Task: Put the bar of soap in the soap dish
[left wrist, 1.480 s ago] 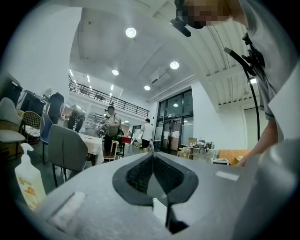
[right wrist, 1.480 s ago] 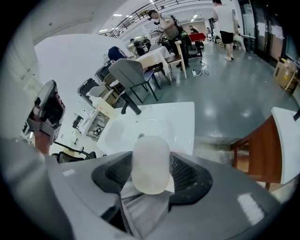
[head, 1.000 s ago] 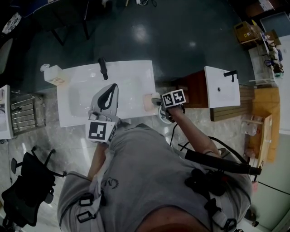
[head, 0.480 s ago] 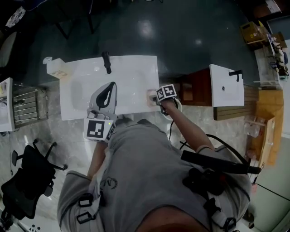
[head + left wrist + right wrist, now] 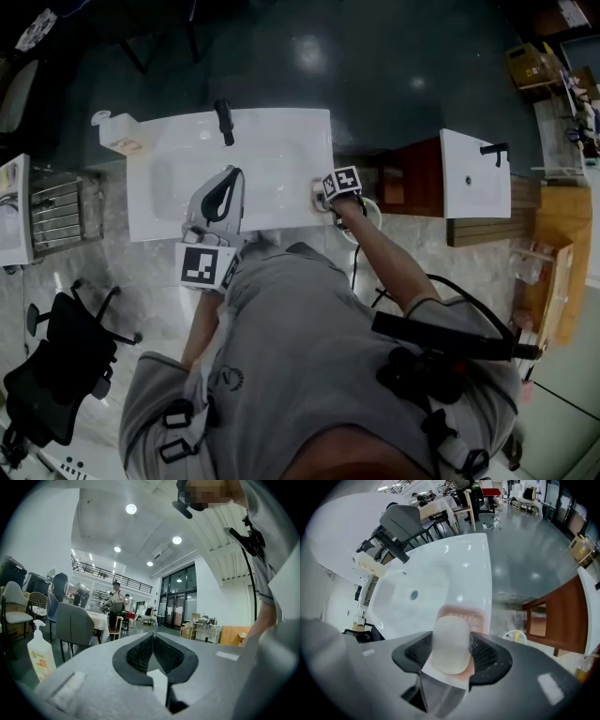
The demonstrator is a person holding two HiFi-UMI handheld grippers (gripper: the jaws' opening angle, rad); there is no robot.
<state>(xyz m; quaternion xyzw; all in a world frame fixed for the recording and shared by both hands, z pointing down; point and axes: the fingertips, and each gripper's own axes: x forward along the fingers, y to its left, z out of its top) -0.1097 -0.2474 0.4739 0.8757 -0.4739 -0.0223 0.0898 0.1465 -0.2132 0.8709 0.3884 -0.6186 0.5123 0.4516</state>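
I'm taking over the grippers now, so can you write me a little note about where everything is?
Left gripper: shut, empty, level over the front of the sink.
Right gripper: shut on the bar of soap, over the pink soap dish at the sink's right edge.
Done: soap carried over the dish.
Left to do: lower it in, open the jaws, pull away.

sink (image 5: 178, 155) white | tap (image 5: 224, 122) black, at far rim; pump bottle (image 5: 114, 139) at left corner | second sink (image 5: 473, 173) far right
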